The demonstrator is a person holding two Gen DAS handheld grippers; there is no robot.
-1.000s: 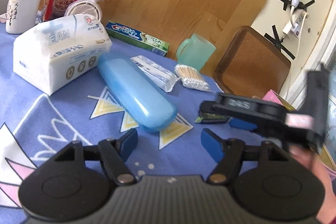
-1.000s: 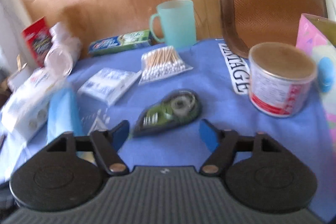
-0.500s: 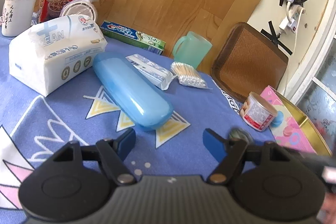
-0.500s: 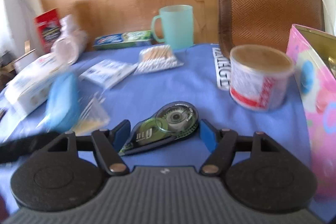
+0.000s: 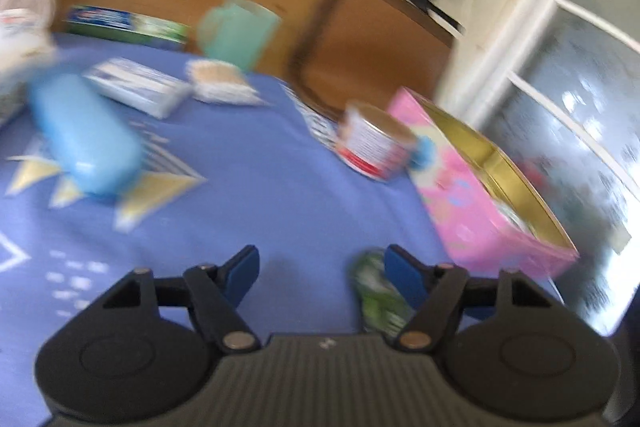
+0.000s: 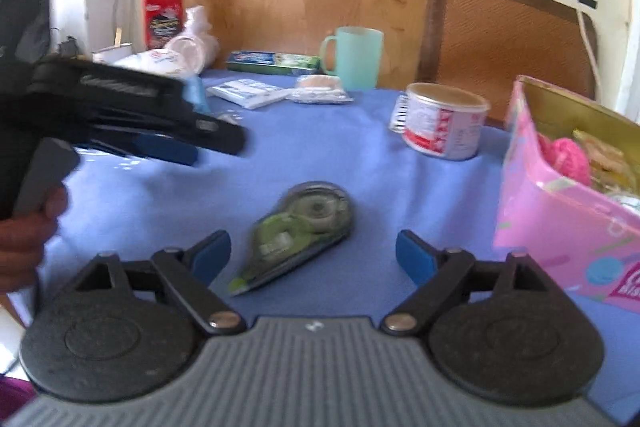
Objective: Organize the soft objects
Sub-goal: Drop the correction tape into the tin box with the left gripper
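The right tool hangs low with its blue pads spreading wider; the green-and-clear plastic correction-tape dispenser lies flat on the blue-clothed counter just ahead of them, untouched. To take it well, I judge, straddle its narrow waist, since the shell looks smooth and hard. The left tool is narrowing on nothing. Beyond stand a paper-lidded round tub and the glossy pink box already holding soft things.

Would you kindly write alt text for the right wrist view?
The right claw, its jaws opening, hovers over a green correction tape dispenser lying untouched on a blue tablecloth. The left claw reaches in from the left; a pink box stands at right.
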